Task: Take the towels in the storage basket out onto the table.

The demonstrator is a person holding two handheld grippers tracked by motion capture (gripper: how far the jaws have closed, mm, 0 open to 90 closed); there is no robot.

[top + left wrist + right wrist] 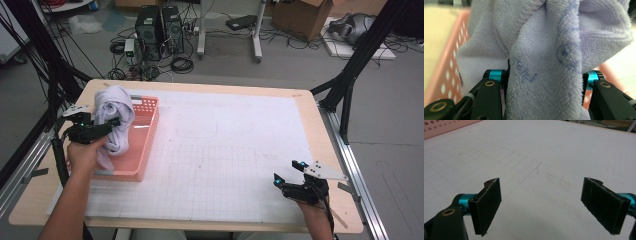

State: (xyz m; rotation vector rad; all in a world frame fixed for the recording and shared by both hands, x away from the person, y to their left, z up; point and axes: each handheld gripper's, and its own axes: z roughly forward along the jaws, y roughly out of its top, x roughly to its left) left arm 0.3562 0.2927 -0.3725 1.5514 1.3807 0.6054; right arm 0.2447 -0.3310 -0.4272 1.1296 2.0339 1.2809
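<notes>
A lilac towel [114,117] is gripped by the left gripper [107,125] and held bunched above the pink basket [145,145] at the desk's [240,90] far left; its lower folds are draped into the basket. In the left gripper view, towel [544,62] is seen clamped betw. the jaws, basket [451,65] behind. The right gripper [287,177] is held wide open, w/ nothing in it, near right over the grid mat [544,157].

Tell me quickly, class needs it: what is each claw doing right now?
Left claw: closed on the lavender towel, held over the pink basket.
Right claw: open, holding nothing, over the white grid mat.
</notes>
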